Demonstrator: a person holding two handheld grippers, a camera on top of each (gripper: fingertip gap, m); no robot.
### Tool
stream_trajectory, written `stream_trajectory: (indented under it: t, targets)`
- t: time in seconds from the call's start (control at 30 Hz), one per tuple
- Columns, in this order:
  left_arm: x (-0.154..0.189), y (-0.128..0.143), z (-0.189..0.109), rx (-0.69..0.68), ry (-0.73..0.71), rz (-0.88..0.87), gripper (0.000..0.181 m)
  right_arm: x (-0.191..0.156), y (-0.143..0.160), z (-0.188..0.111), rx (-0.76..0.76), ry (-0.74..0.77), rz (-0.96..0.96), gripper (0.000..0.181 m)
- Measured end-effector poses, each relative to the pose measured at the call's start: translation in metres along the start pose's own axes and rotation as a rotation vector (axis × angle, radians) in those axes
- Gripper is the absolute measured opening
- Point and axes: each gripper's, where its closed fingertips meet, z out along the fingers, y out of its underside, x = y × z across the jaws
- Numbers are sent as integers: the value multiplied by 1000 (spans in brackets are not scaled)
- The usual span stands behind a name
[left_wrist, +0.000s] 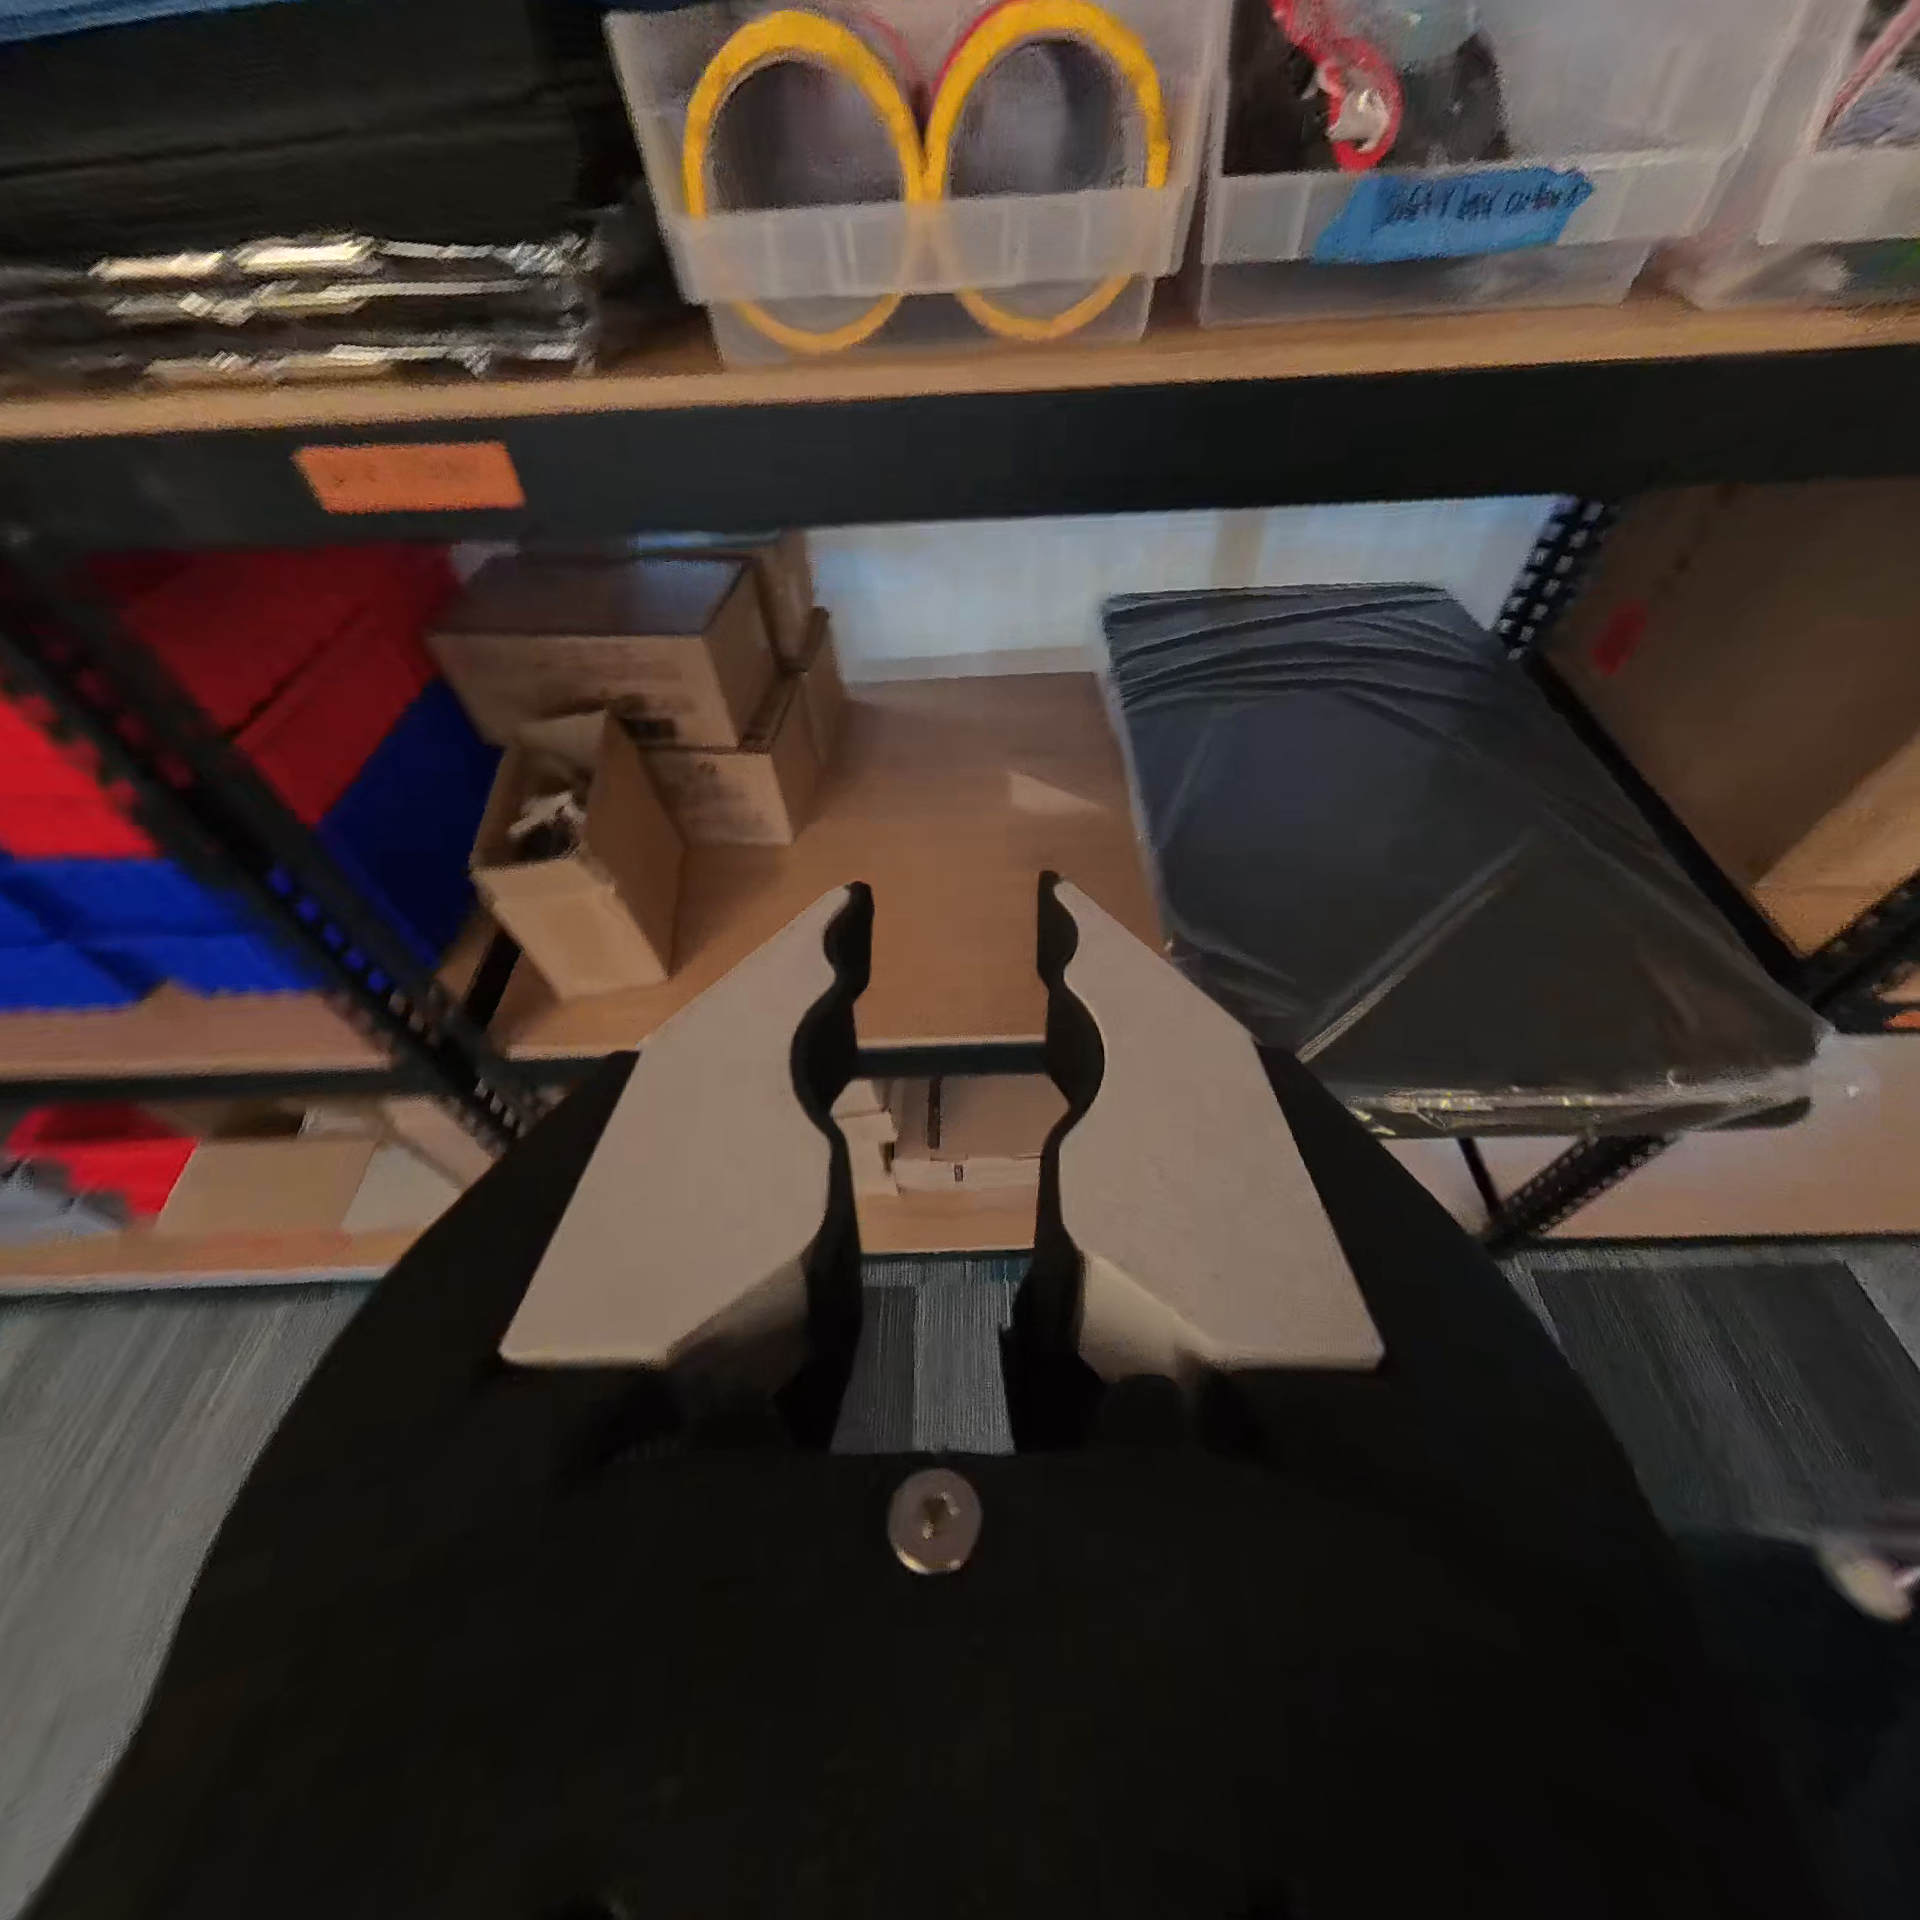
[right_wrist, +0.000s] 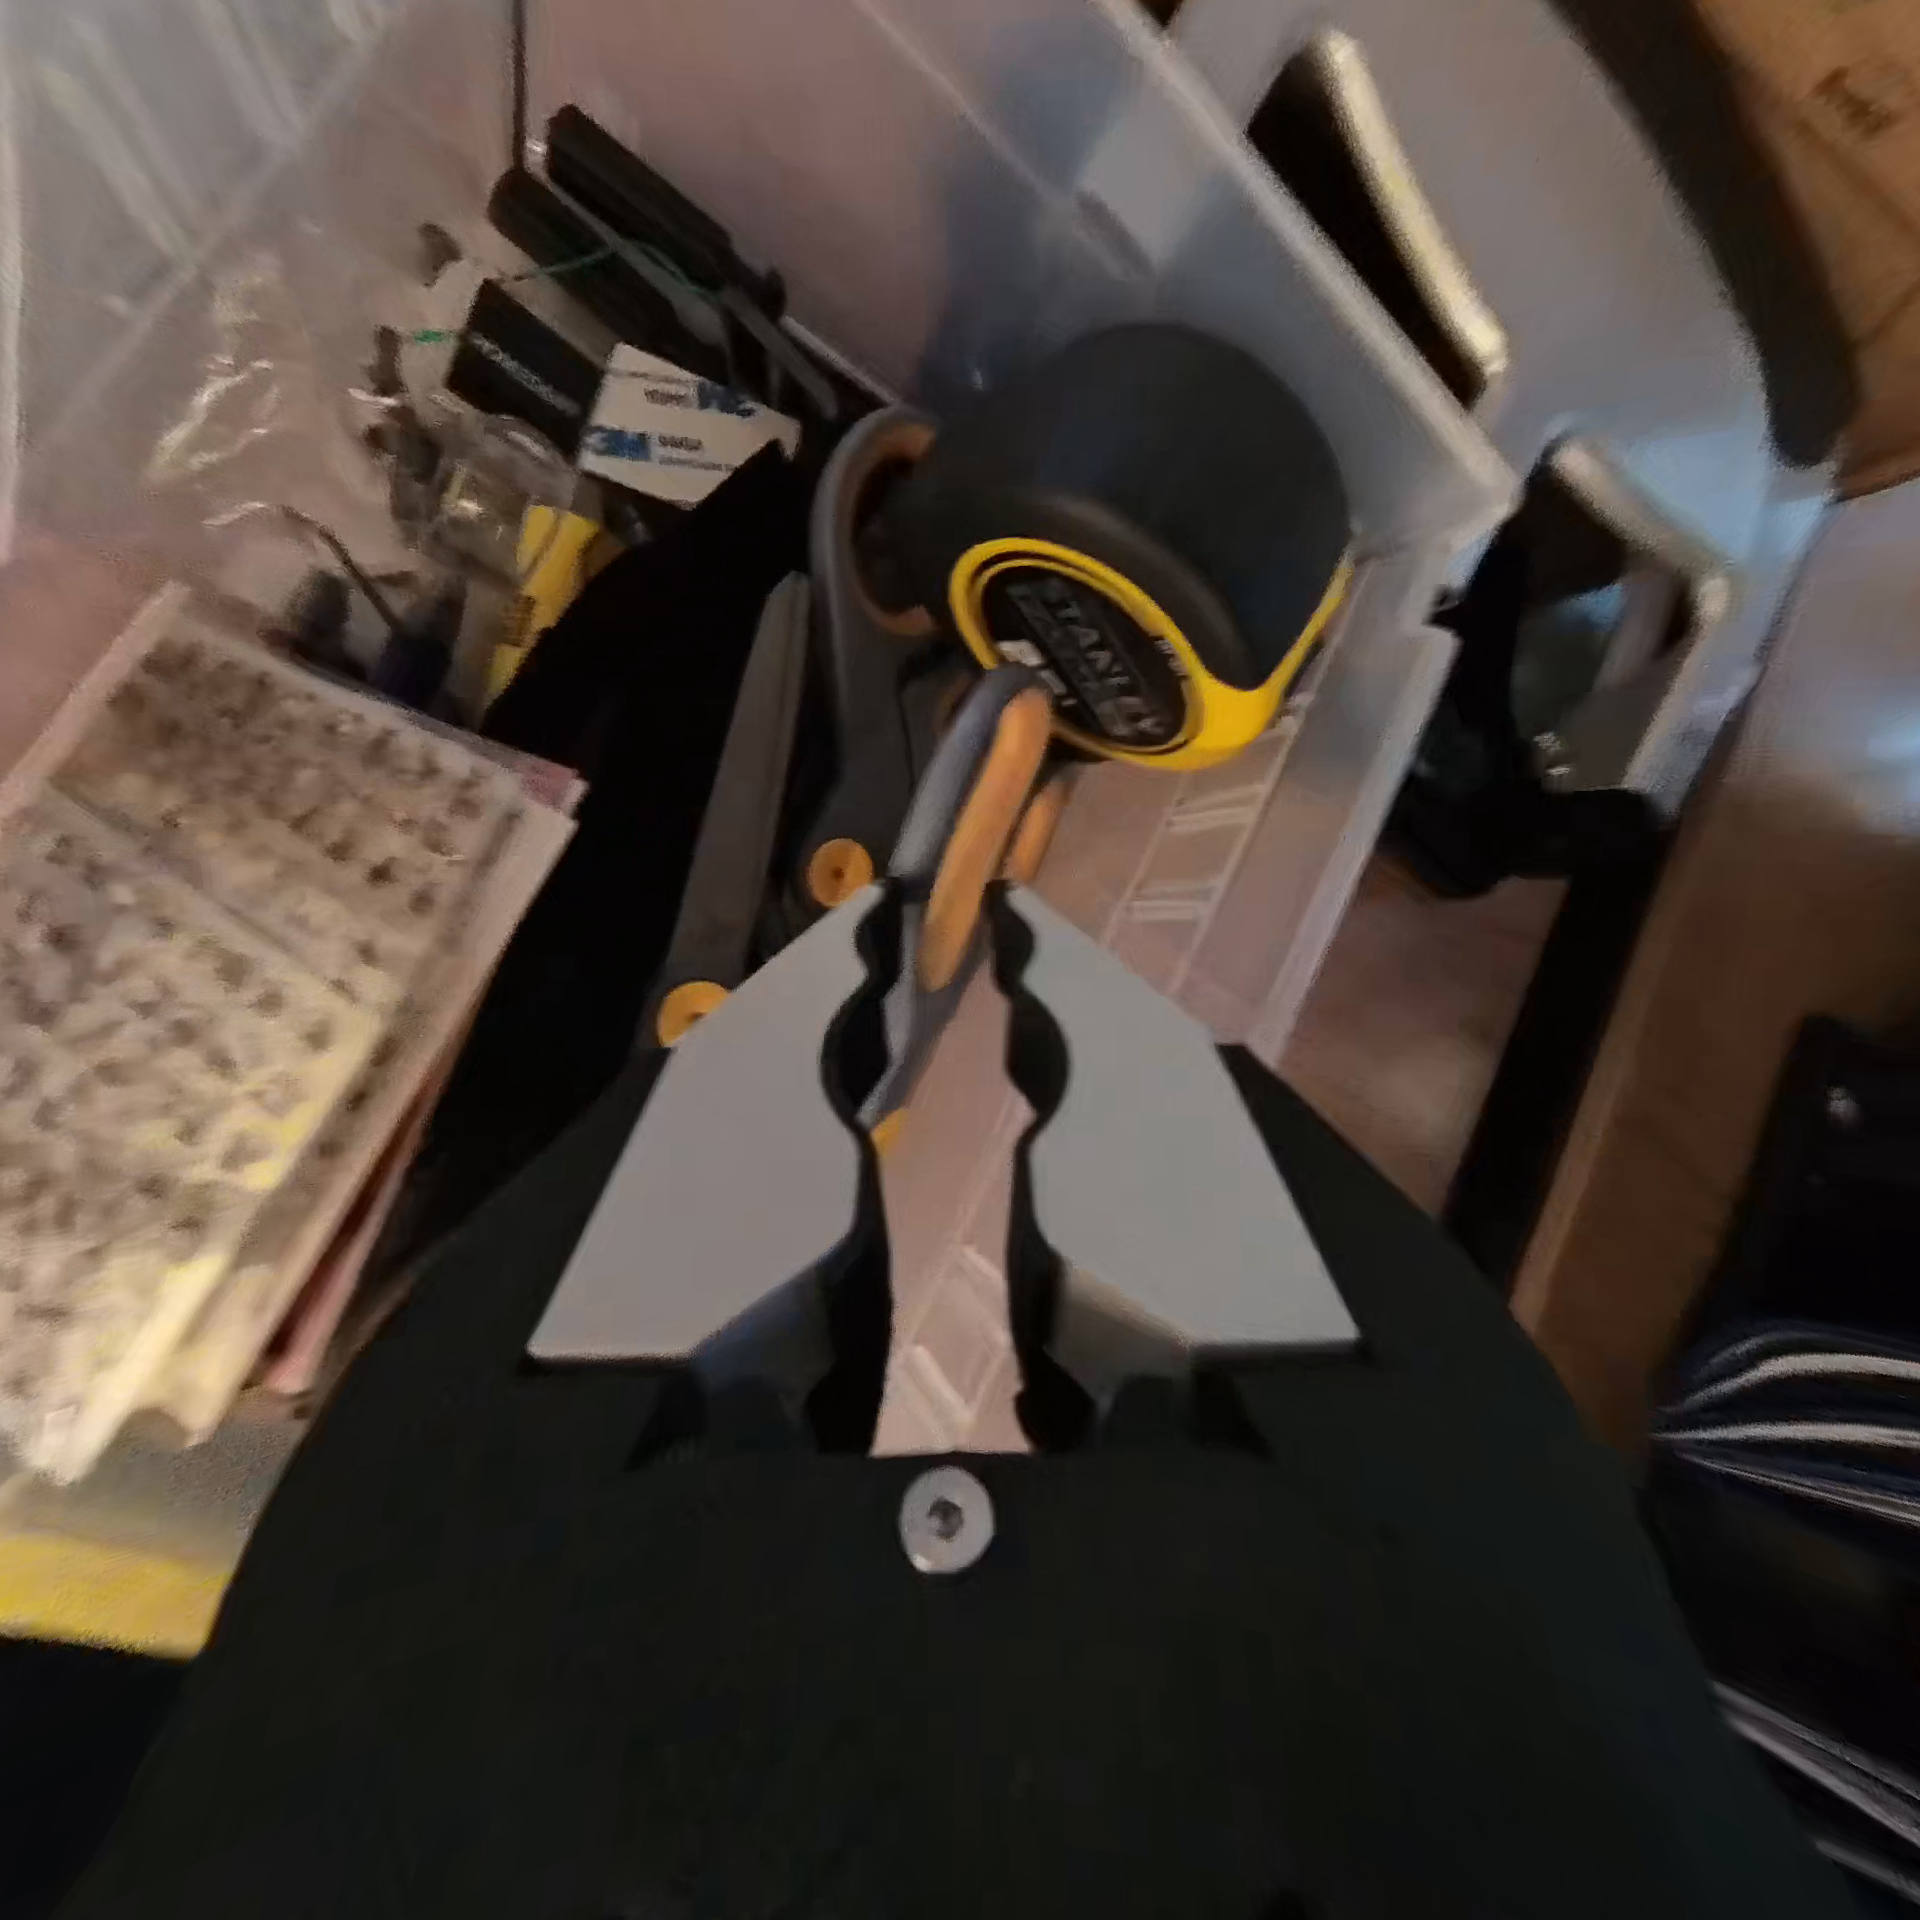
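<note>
My right gripper (right_wrist: 940, 904) is inside a clear plastic bin (right_wrist: 1195, 260), with its fingers closed on the grey and orange handle loop of a pair of scissors (right_wrist: 966, 831). A second pair of scissors, with a grey blade (right_wrist: 738, 790), lies just to the left. A yellow and black tape measure (right_wrist: 1112, 655) and a black tape roll (right_wrist: 1174, 436) sit just beyond the fingertips. My left gripper (left_wrist: 954, 894) is open and empty. It hangs in the air in front of a shelf unit, touching nothing.
In the right wrist view, bags of small parts (right_wrist: 208, 987) lie at the left and cables (right_wrist: 1787, 1434) at the lower right. In the left wrist view, the shelves hold a clear bin with yellow rings (left_wrist: 914, 187), cardboard boxes (left_wrist: 623, 748), a black wrapped package (left_wrist: 1434, 831) and red and blue bins (left_wrist: 156, 831). The grippers' ends are close to 65 centimeters from one another. Between my right fingertips and the grey blade (right_wrist: 738, 790) there is roughly 4 centimeters.
</note>
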Motion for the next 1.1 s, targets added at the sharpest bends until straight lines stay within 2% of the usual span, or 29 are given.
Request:
stream_trajectory:
  t: [0.03,0.13,0.23,0.33,0.43,0.5,0.6,0.73,0.8,0.87,0.9,0.97,1.03,1.1]
  targets:
    - [-6,-8,12,3,42,27,29,-6,1,1,-23,-24,12,4]
    - [-20,-26,42,20,118,122,29,-5,-1,-1,-69,39,1,0]
    - [-19,-42,64,69,190,148,27,-4,-19,-19,11,77,-1,0]
    - [6,-72,80,166,356,95,25,-5,-45,-54,182,56,41,0]
    - [48,-107,96,231,563,113,27,3,-49,-73,248,62,107,0]
    - [73,-126,105,254,628,179,28,3,-47,-66,247,41,173,0]
    - [102,-142,106,286,659,244,31,-8,-35,-31,156,45,226,41]
    - [117,-134,93,305,699,220,30,0,-8,7,-34,254,33,32]
    - [115,-123,89,277,722,195,29,-1,-3,20,-76,261,5,11]
    - [108,-114,90,253,710,195,28,-2,-4,18,-87,245,1,10]
    - [105,-112,90,249,707,194,27,-2,-8,13,-64,231,3,9]
    - [104,-120,87,275,731,168,25,-5,-25,-9,78,167,58,8]
    - [117,-141,82,335,822,127,25,-6,-44,-43,262,98,122,7]
    - [144,-173,80,419,978,72,28,-3,-60,-77,417,49,149,7]
